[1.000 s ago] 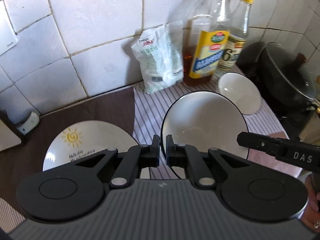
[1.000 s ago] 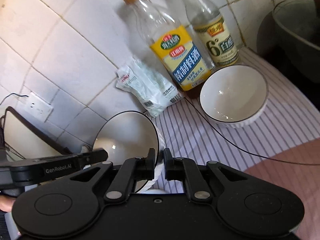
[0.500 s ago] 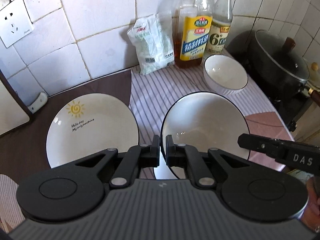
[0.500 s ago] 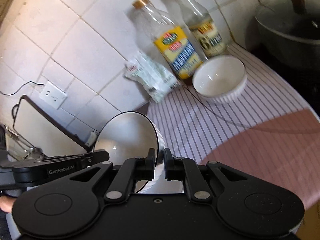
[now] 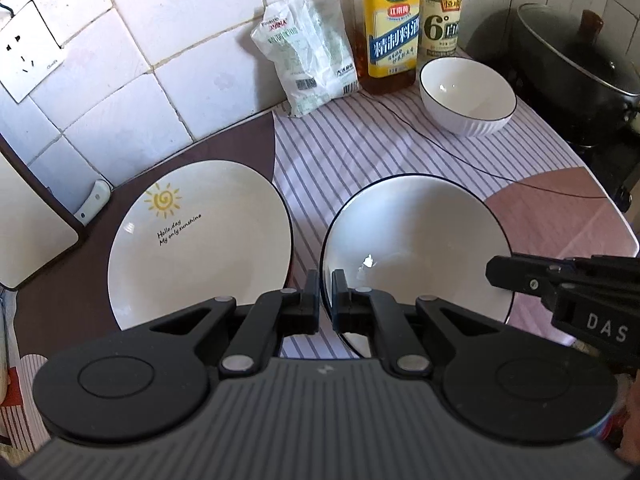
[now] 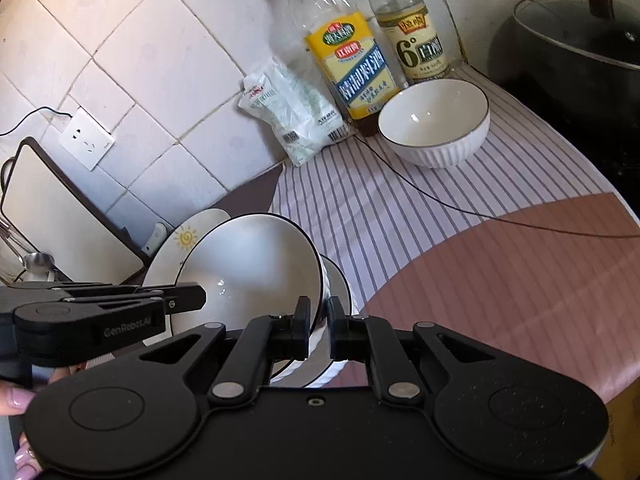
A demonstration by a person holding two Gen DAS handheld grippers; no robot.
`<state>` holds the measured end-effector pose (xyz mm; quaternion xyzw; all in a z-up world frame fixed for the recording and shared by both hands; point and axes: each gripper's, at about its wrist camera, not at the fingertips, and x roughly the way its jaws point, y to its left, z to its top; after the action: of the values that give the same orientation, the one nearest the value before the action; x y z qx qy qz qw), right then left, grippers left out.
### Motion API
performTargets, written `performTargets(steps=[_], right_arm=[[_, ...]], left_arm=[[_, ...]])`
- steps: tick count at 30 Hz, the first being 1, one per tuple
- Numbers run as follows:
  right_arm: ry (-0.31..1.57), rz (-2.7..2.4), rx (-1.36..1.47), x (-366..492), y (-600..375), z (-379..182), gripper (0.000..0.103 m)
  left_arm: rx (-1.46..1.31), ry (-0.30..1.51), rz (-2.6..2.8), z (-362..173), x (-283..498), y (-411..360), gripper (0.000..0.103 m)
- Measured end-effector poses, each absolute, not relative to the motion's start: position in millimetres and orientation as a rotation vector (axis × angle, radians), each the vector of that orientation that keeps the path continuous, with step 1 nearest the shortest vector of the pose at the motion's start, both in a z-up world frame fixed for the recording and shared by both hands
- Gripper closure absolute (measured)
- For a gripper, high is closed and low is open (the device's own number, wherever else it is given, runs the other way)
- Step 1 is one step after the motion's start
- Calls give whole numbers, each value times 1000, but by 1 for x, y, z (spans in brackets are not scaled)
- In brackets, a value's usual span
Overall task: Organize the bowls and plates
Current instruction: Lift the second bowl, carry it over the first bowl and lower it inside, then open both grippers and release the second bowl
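Note:
Both grippers hold one large white bowl with a dark rim [image 5: 416, 248] above the counter. My left gripper [image 5: 325, 300] is shut on its left rim. My right gripper [image 6: 318, 326] is shut on its right rim; the bowl [image 6: 256, 268] tilts in that view. A white plate with a yellow sun [image 5: 200, 236] lies flat on the brown mat, just left of the held bowl, and part of it shows in the right wrist view [image 6: 188, 240]. A small ribbed white bowl [image 5: 468, 96] stands at the back by the bottles, also in the right wrist view [image 6: 434, 124].
Two bottles [image 5: 390, 28] and a white bag [image 5: 308, 48] stand against the tiled wall. A black pot with a lid [image 5: 580, 76] is at the right. A thin dark cable [image 6: 460, 208] crosses the striped cloth. A board [image 6: 60, 216] leans at the left.
Both grippers have drawn back and up with the large bowl held between them. More of the counter shows now, with the sun plate fully in view on the left.

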<state>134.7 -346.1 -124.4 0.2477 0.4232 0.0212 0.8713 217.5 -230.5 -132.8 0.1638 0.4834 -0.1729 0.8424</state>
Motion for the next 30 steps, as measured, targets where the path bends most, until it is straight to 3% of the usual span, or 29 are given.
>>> performTargets(steps=[21,30], right_arm=[[852,101,313,136,-336,-123,89],[832,131,349,144,-349,-127,85]], left_arm=[[397,1123,-344,-164,221,-237,93],[246,1168,-331,-172,231,-223,92]])
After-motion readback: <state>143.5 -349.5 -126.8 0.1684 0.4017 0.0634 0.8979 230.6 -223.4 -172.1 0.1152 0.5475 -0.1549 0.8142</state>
